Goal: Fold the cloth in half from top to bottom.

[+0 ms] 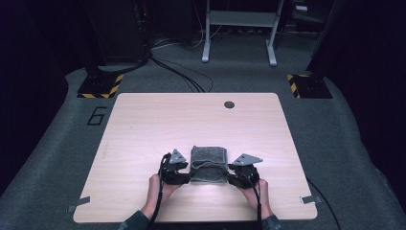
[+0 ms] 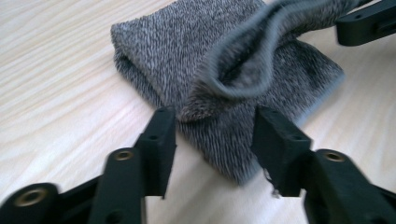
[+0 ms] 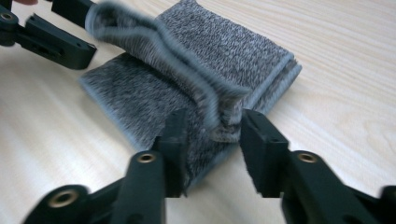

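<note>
Both hands low at the near edge, left tongs (image 1: 187, 168) and right tongs (image 1: 231, 171) parted around the folded towel (image 1: 208, 164).

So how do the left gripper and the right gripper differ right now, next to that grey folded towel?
The left gripper sits at the left edge of the grey folded towel; the right gripper sits at its right edge. The left gripper's jaws straddle a towel corner with clear gaps, while a raised fold stands between the right gripper's jaws. Both are open, black and low over the wooden table.
</note>
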Demonstrator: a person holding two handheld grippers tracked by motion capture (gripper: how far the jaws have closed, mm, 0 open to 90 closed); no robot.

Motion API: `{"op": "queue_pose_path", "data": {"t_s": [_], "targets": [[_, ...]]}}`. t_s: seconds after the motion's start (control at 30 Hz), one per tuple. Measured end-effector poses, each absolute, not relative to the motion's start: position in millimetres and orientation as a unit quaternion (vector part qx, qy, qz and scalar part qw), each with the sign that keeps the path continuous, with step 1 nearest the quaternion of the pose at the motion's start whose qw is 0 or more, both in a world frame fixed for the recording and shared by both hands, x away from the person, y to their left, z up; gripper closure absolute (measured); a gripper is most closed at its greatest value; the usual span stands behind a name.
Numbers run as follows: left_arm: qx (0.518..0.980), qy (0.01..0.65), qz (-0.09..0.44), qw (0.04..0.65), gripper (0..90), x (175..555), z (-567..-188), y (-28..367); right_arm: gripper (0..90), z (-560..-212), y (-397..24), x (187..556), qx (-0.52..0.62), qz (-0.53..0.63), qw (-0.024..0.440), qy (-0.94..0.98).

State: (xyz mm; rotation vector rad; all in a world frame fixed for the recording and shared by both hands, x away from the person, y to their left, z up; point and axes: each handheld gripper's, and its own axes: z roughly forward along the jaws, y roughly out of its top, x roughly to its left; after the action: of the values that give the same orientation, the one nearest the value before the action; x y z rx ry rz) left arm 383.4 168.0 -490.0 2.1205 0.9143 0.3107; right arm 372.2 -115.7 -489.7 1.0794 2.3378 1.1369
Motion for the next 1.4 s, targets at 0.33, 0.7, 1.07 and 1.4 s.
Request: {"op": "queue_pose_path", "data": {"t_s": [0.33, 0.7, 1.07, 1.4], "targets": [[0.804, 0.395, 0.148, 0.418, 33.2, 397.6, -476.8, 185.5, 36.2, -482.5, -131.2, 378.6, 0.414, 0.417, 0.15, 0.795], [0.847, 0.384, 0.164, 0.329, 21.2, 396.9, -513.5, 158.8, 17.4, -508.7, -106.6, 402.6, 0.438, 0.332, 0.156, 0.821], [0.843, 0.394, 0.173, 0.323, 21.1, 388.1, -516.2, 158.9, 10.5, -520.0, -107.4, 416.3, 0.426, 0.324, 0.151, 0.831], [0.831, 0.402, 0.18, 0.34, 15.1, 389.7, -509.5, 166.4, 11.5, -515.0, -109.0, 410.8, 0.426, 0.331, 0.156, 0.827]]}}
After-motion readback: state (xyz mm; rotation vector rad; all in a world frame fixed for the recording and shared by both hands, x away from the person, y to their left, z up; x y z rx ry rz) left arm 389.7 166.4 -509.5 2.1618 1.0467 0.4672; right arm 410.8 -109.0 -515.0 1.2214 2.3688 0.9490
